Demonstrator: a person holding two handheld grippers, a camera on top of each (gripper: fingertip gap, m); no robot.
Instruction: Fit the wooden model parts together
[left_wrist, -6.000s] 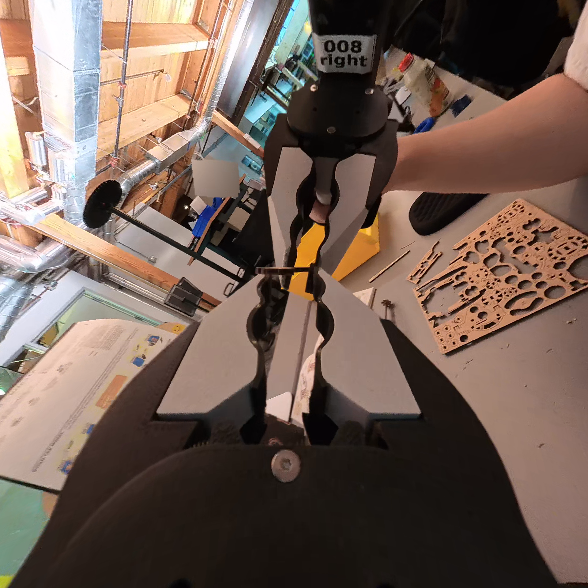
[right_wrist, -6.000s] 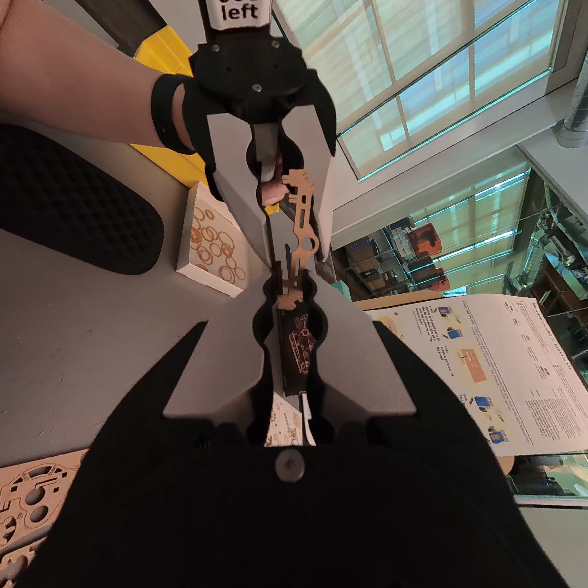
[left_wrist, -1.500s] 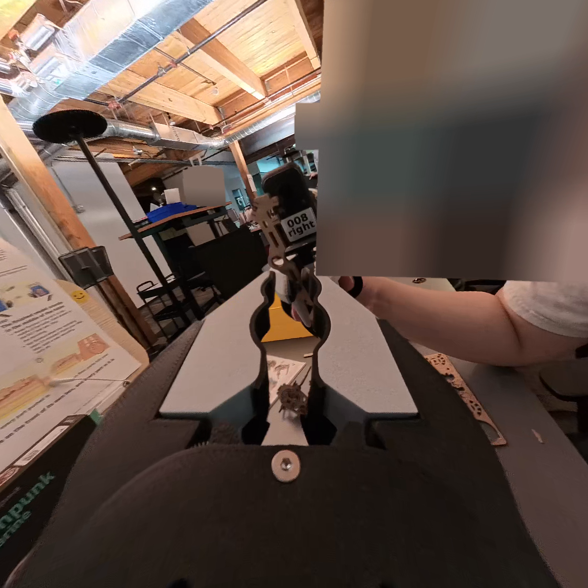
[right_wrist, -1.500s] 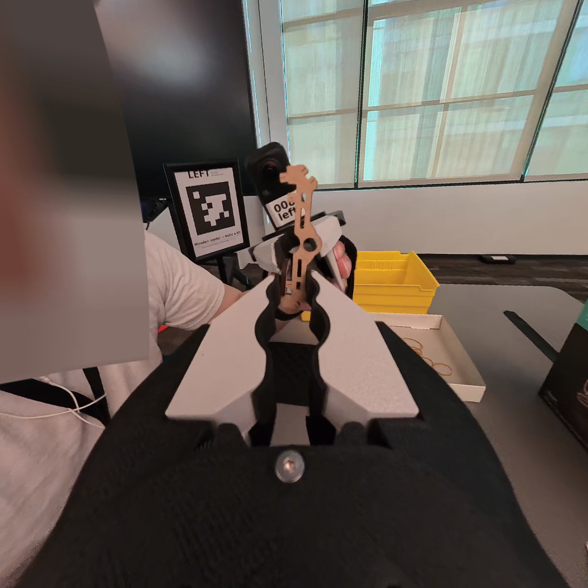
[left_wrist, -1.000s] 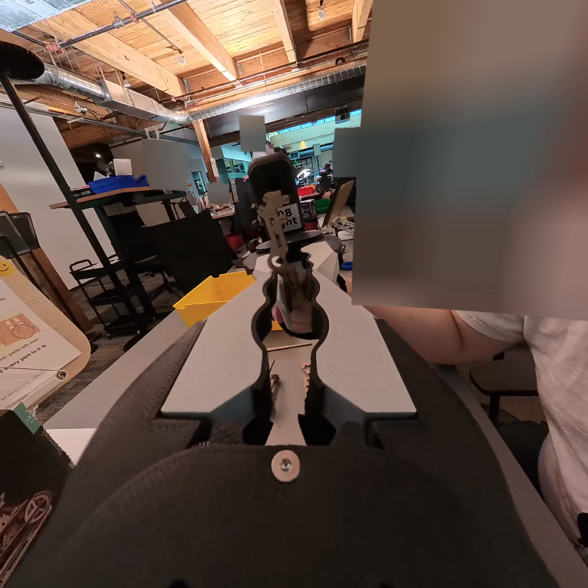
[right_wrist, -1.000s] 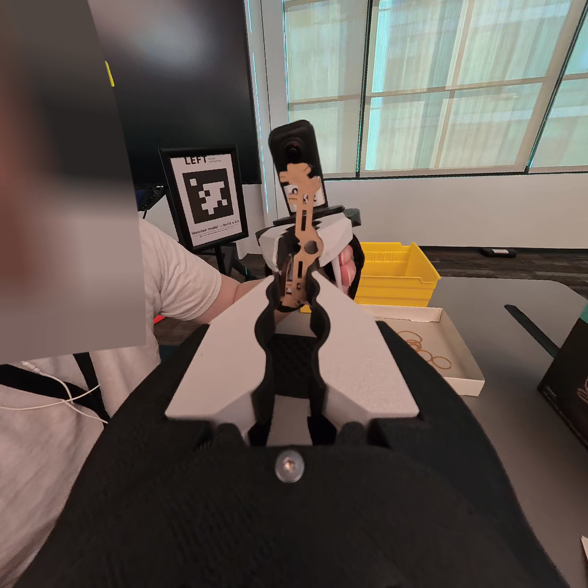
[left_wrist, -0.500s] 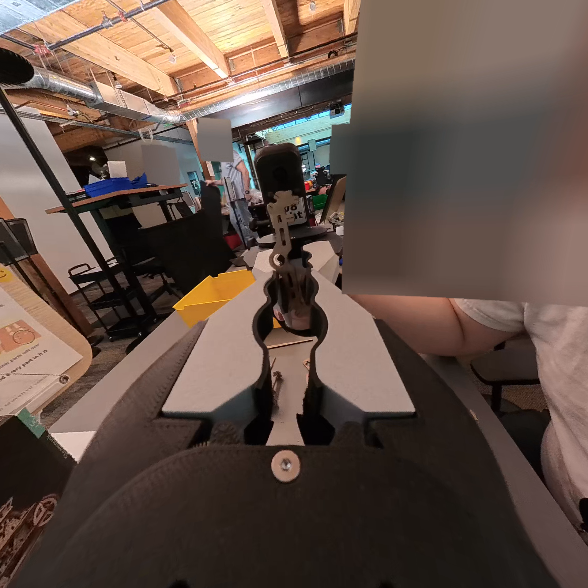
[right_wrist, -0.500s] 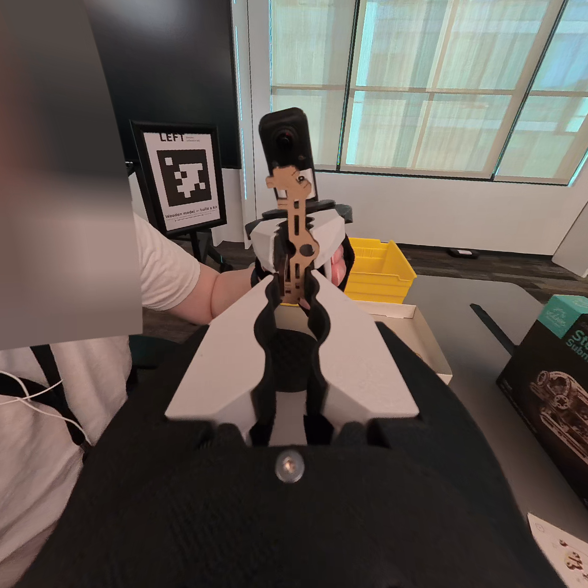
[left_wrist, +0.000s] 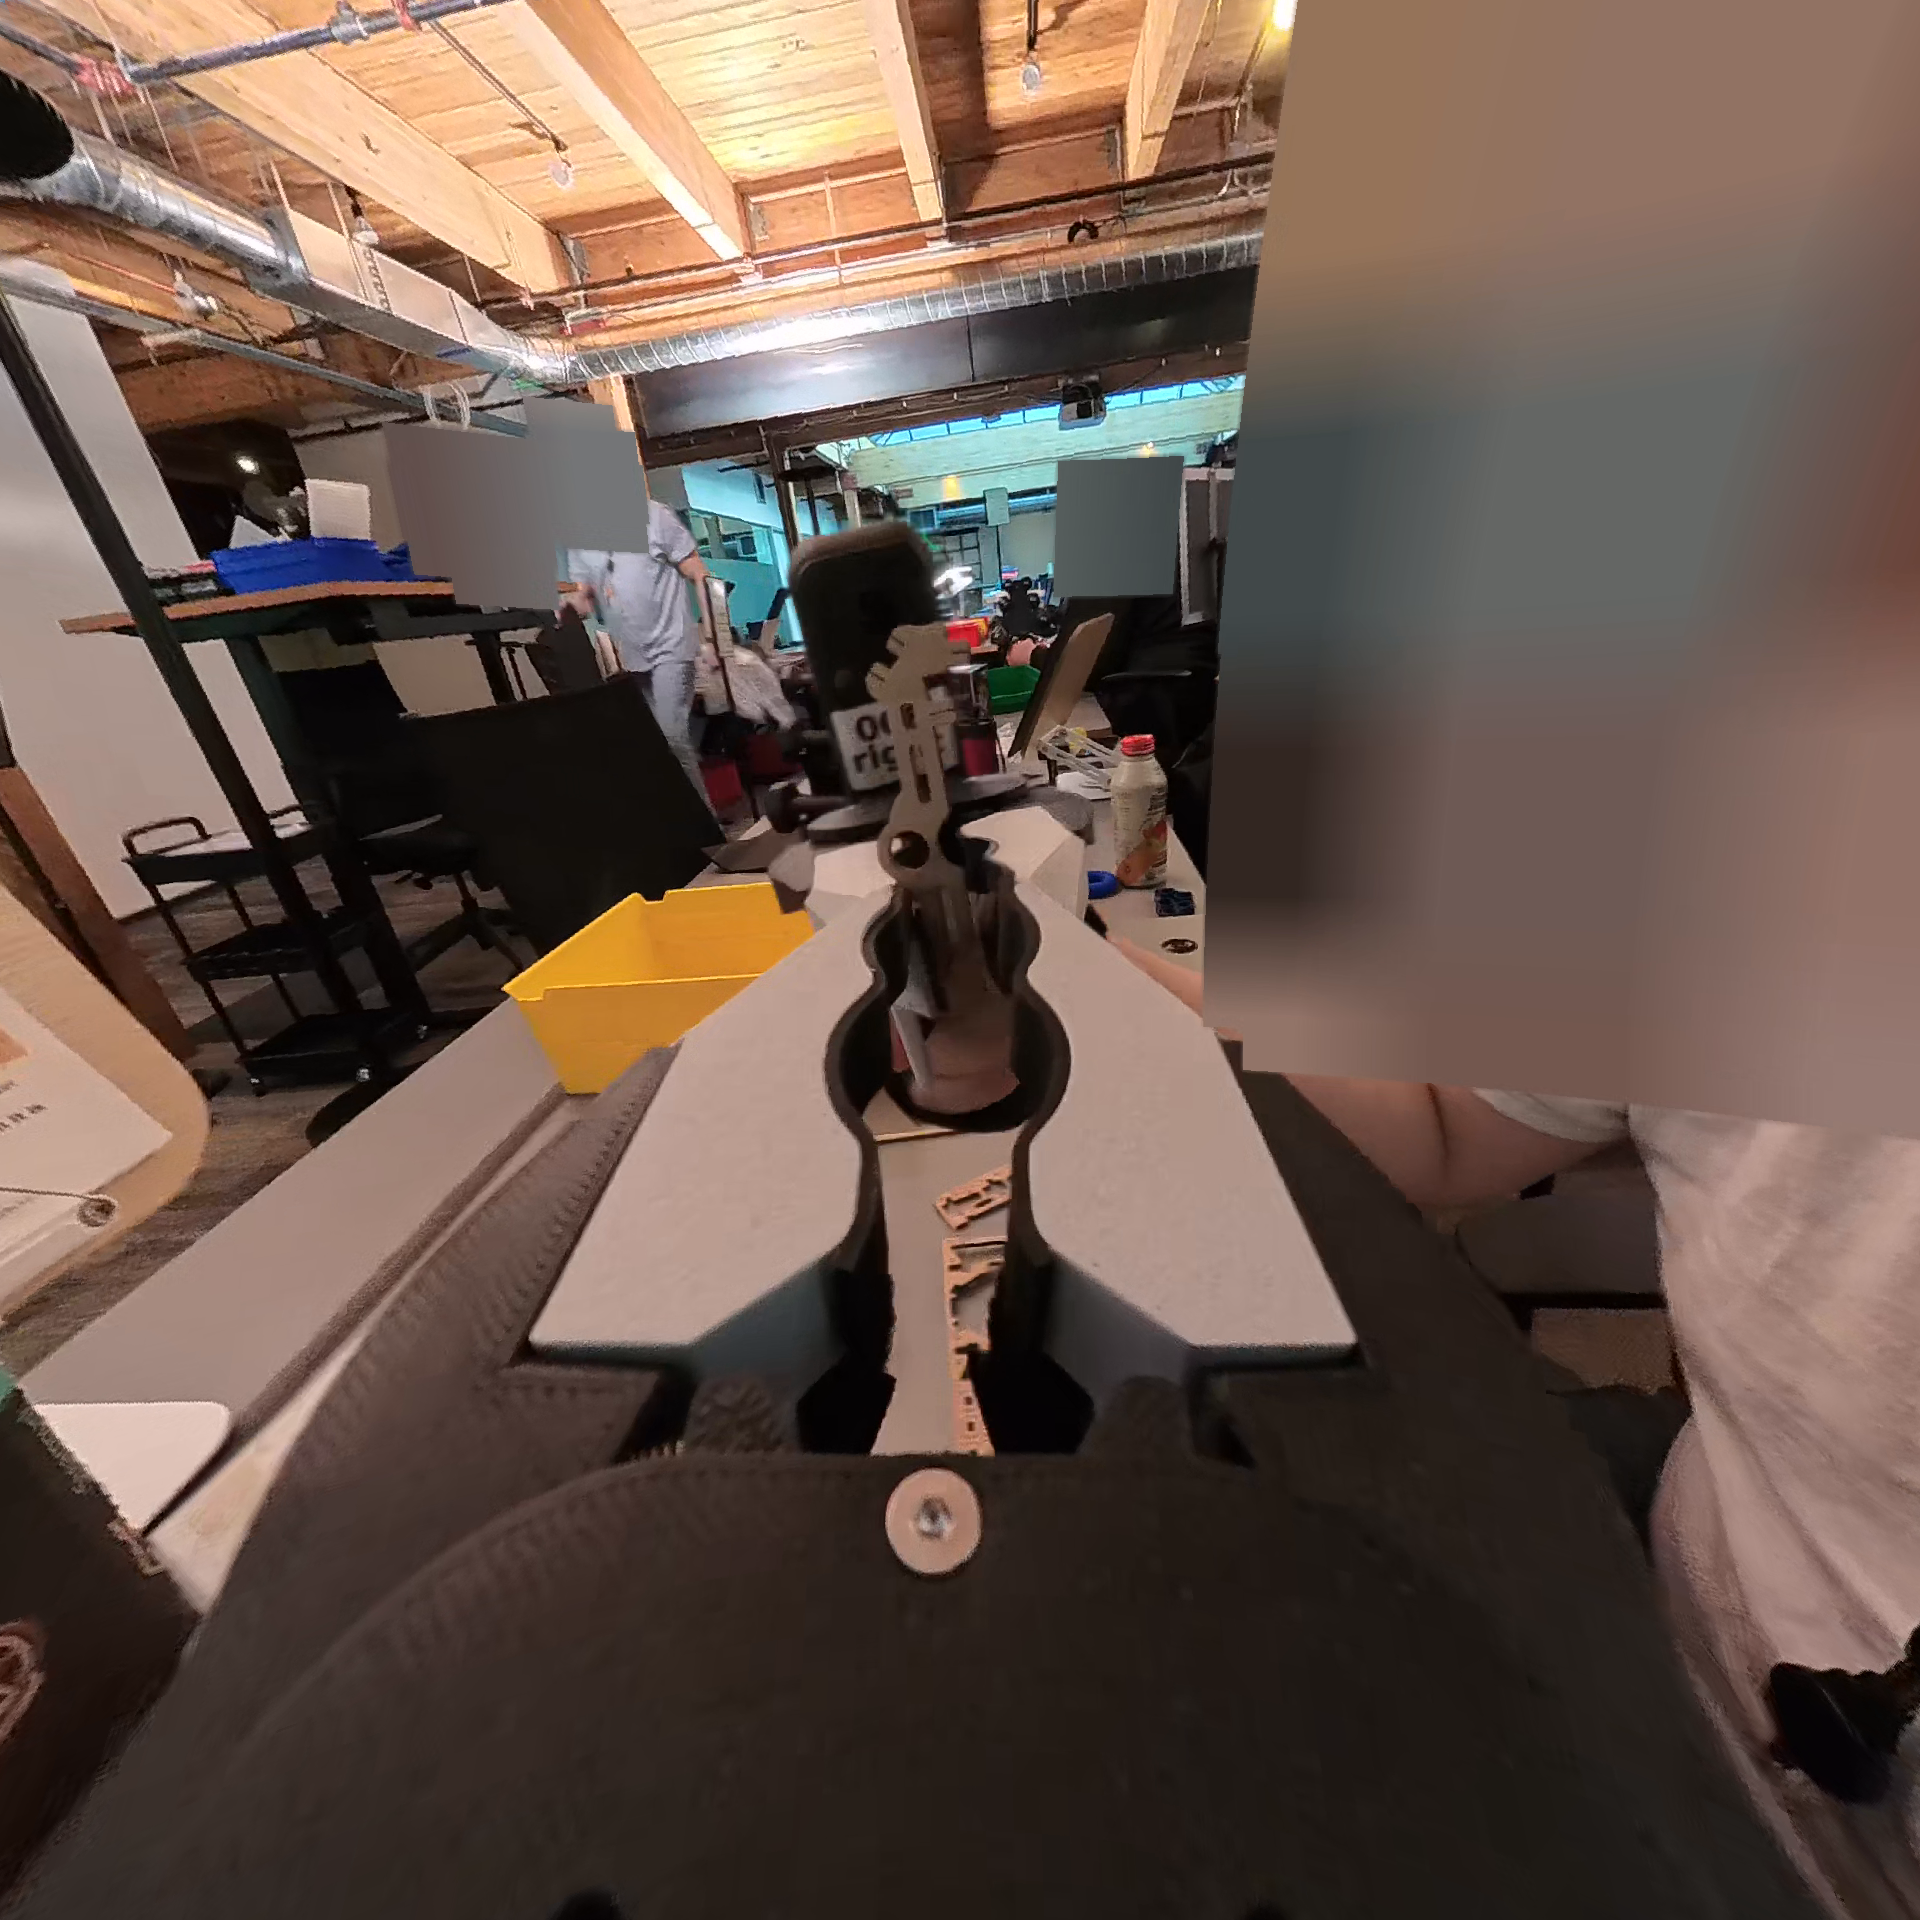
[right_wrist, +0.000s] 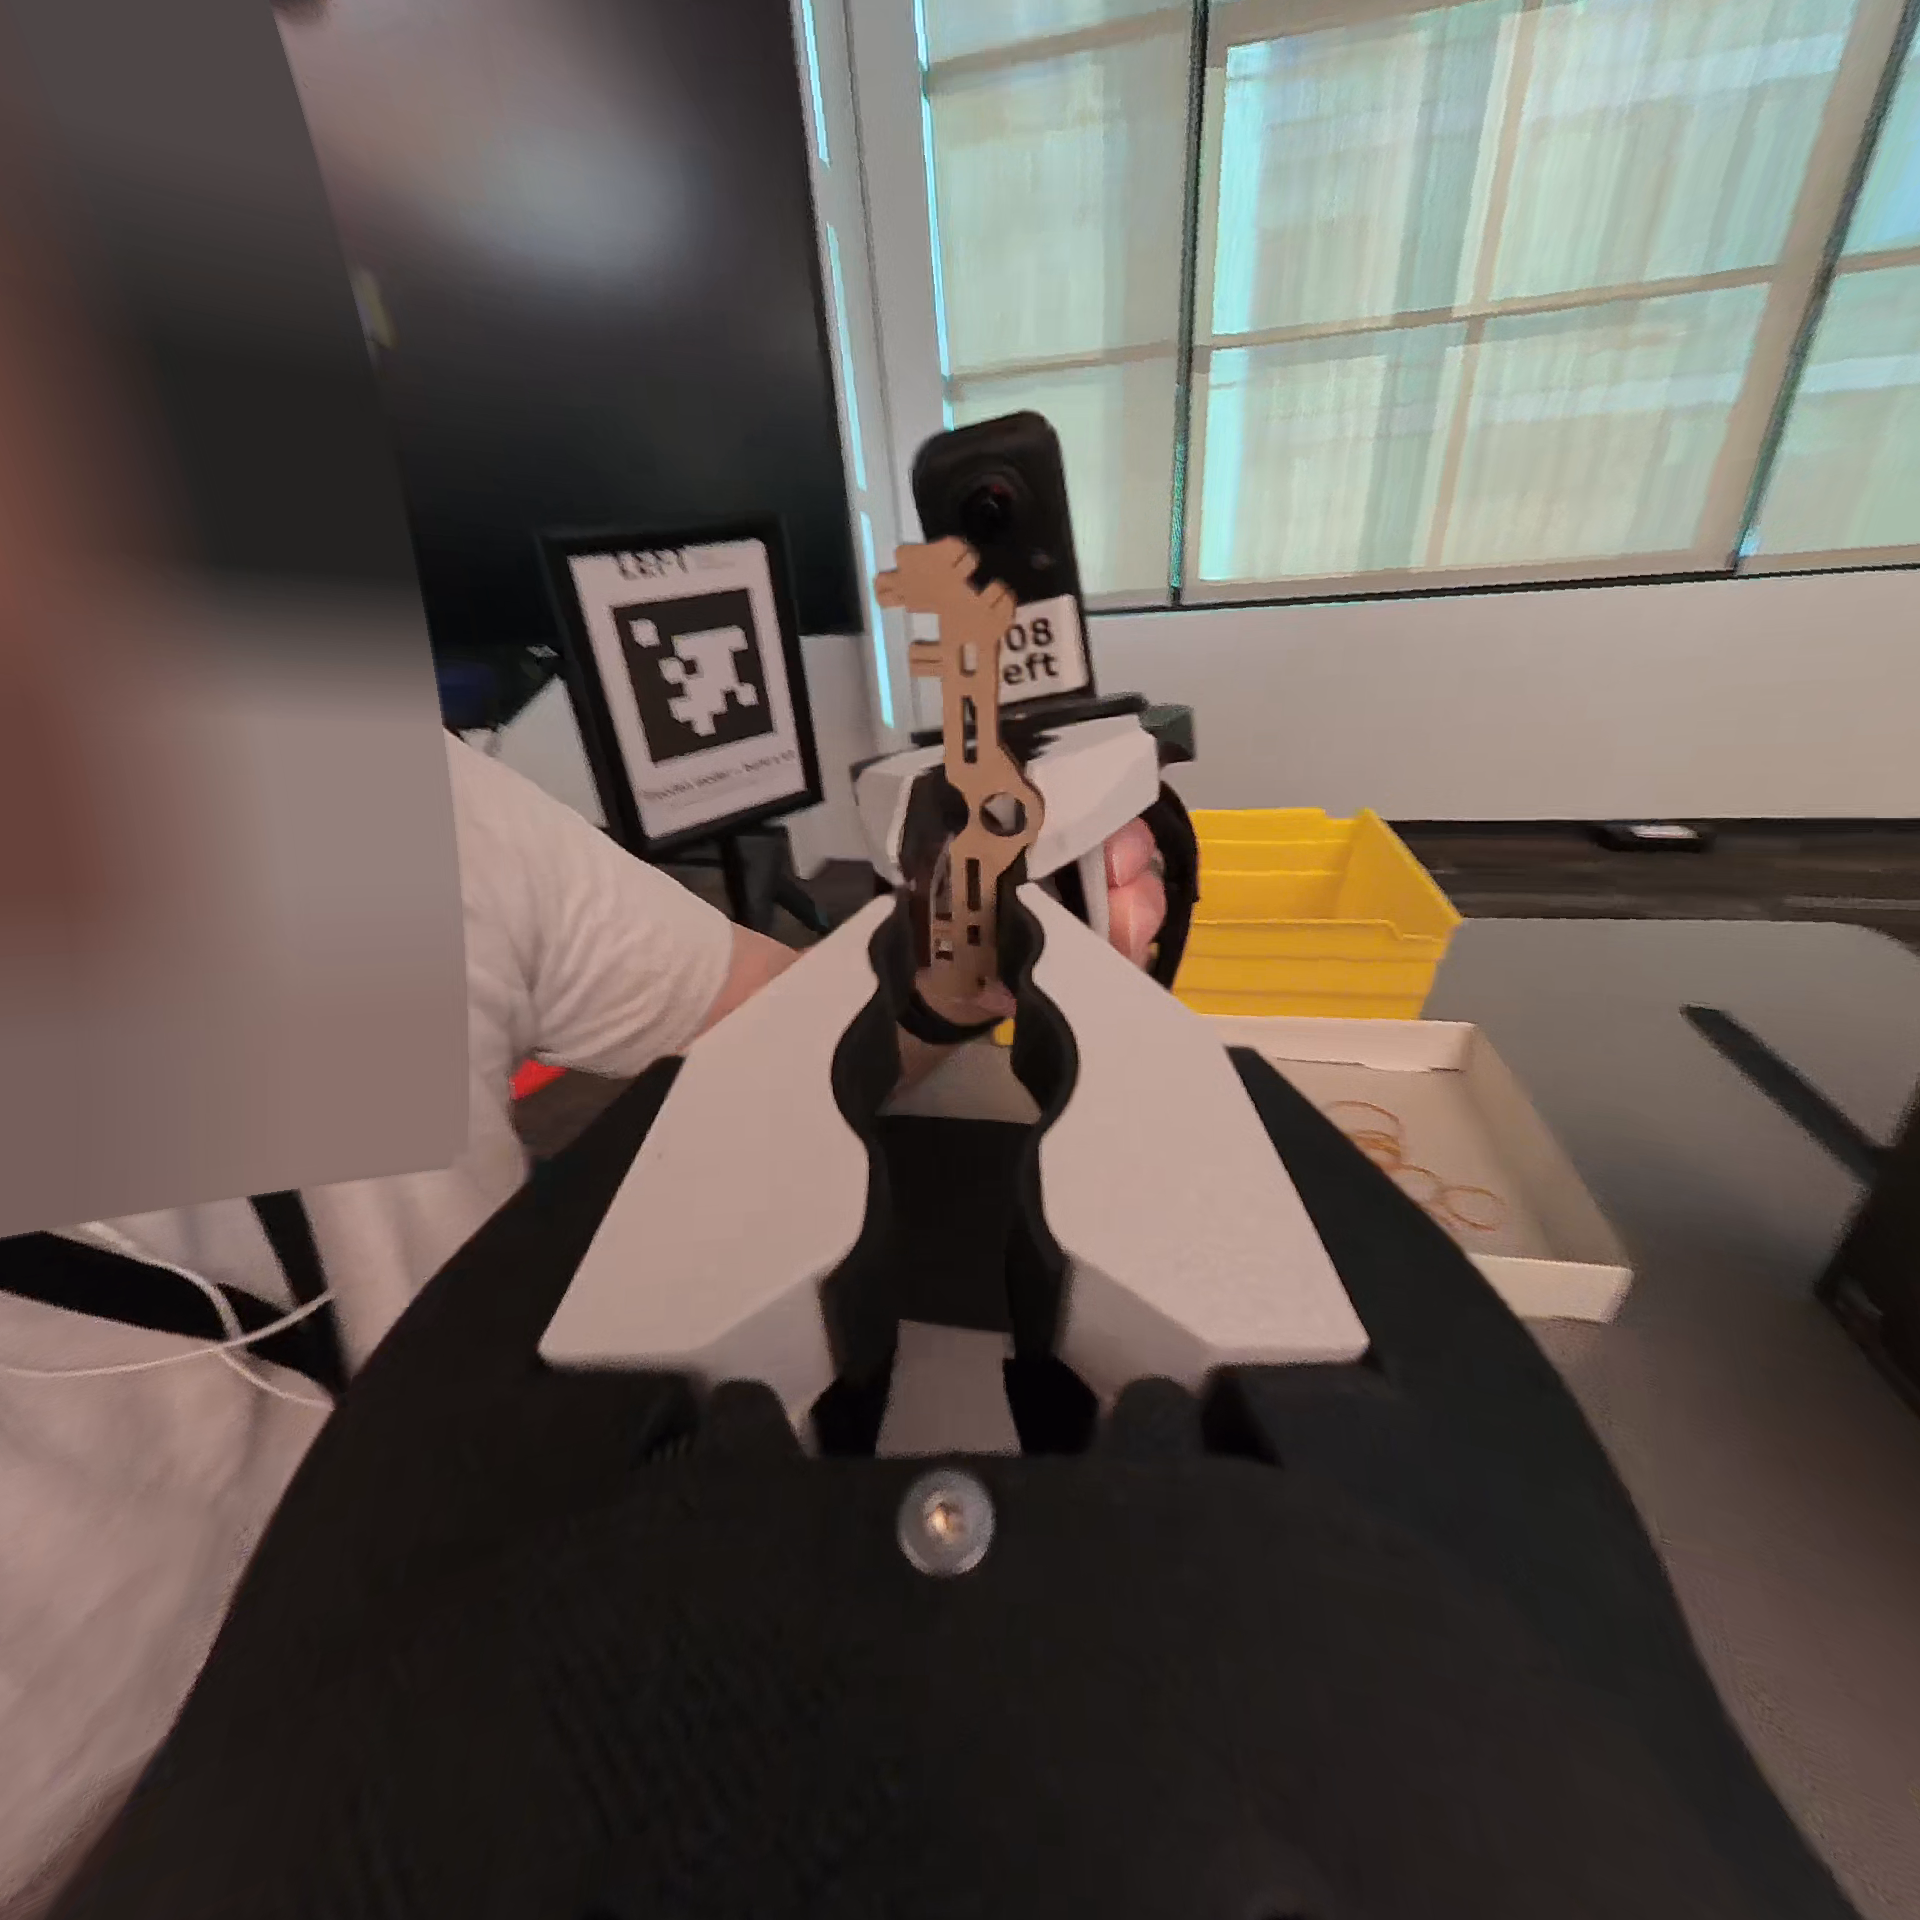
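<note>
Tan wood part (right_wrist: 971, 821), pale brown, dark slot cutouts. R gripper (right_wrist: 956, 971): white fingers (right_wrist: 1164, 1174), black pads, black body. L gripper (left_wrist: 951, 935): same, fingers (left_wrist: 727, 1174) look grey-white in shade. Bin (right_wrist: 1320, 914) bright yellow. Tray (right_wrist: 1538, 1262) white, rubber bands (right_wrist: 1423, 1174) tan-orange inside. Table (right_wrist: 1662, 1039) dark grey. Sign (right_wrist: 691, 681): black frame, white field, black blocky marker pattern. Shirt (right_wrist: 582, 956) white. Loose parts (left_wrist: 971, 1195) on table light tan. Ceiling (left_wrist: 779, 104) warm orange-brown planks.
</note>
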